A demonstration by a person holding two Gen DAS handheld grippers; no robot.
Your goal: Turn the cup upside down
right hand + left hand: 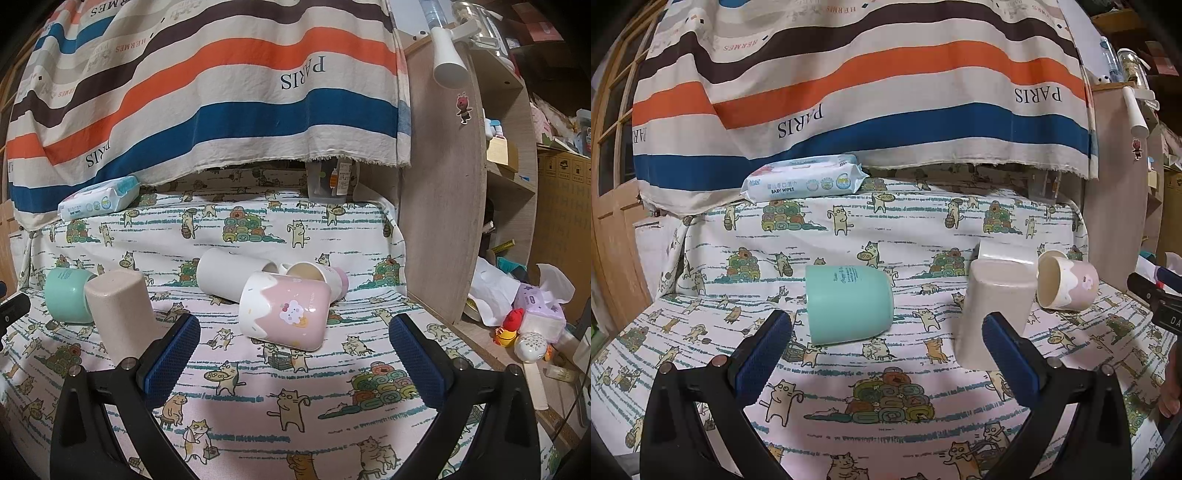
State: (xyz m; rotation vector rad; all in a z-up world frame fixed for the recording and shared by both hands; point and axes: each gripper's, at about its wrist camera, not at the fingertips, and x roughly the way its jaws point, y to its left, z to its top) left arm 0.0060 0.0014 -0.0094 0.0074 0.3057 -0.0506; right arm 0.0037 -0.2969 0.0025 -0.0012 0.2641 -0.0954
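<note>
Pink cup (284, 314) lies on its side mid-surface, dead ahead of our right gripper (294, 356), long axis crosswise, mouth leftward; both sets of jaws spread empty, left gripper (887, 355) facing the mint cup (849, 304).

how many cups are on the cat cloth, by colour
mint green cup: 1
beige cup: 1
white cup: 1
pink and white cups: 2
total: 5
</note>
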